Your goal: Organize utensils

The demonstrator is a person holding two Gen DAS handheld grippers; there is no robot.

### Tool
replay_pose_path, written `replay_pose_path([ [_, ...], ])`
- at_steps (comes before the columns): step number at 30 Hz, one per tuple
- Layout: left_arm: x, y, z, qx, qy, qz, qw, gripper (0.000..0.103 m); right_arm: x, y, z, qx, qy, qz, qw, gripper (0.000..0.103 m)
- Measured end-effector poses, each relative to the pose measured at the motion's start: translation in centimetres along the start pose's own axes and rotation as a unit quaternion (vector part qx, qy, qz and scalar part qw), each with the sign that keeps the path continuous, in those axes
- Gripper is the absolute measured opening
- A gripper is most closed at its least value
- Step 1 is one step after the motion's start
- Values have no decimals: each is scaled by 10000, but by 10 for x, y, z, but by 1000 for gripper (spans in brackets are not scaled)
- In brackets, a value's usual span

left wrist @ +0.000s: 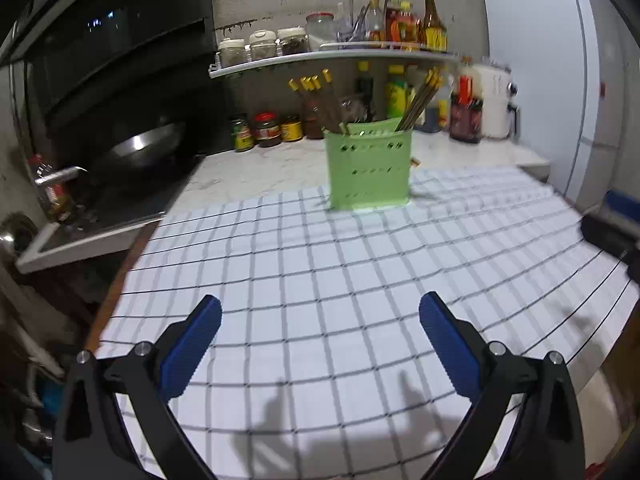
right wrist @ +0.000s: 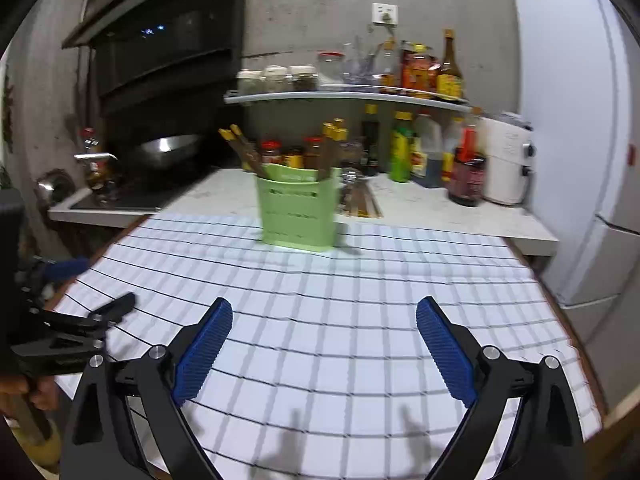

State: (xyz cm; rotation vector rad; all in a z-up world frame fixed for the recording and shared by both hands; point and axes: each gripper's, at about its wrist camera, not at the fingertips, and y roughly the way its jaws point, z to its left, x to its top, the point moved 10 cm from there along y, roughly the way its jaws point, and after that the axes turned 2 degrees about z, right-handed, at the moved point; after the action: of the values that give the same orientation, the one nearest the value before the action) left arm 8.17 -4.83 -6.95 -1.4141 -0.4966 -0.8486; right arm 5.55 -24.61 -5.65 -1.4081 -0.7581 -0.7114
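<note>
Both spread, empty grippers, left gripper (left wrist: 320, 316) and right gripper (right wrist: 324, 318), face a blurred green holder (right wrist: 298, 208) hiding chopstick (right wrist: 240, 148) tips.

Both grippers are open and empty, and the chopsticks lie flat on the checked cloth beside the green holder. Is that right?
Not quite. The chopsticks stand upright inside the green holder, as the left wrist view shows. The left gripper and right gripper are indeed open and empty.

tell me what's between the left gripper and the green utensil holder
Nothing: in the left wrist view only bare checked cloth stretches from the open left gripper to the green utensil holder. The right wrist view shows the same.
</note>
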Motion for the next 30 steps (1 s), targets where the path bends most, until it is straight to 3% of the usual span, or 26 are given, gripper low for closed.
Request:
replay_pose_path([
  [8, -5, -5, 15, 146, -194, 118, 9996, 97, -25, -3, -14, -191, 176, 259, 9993, 93],
  [30, -2, -4, 16, 119, -263, 102, 9995, 97, -25, -1, -18, -179, 283, 257, 9991, 93],
])
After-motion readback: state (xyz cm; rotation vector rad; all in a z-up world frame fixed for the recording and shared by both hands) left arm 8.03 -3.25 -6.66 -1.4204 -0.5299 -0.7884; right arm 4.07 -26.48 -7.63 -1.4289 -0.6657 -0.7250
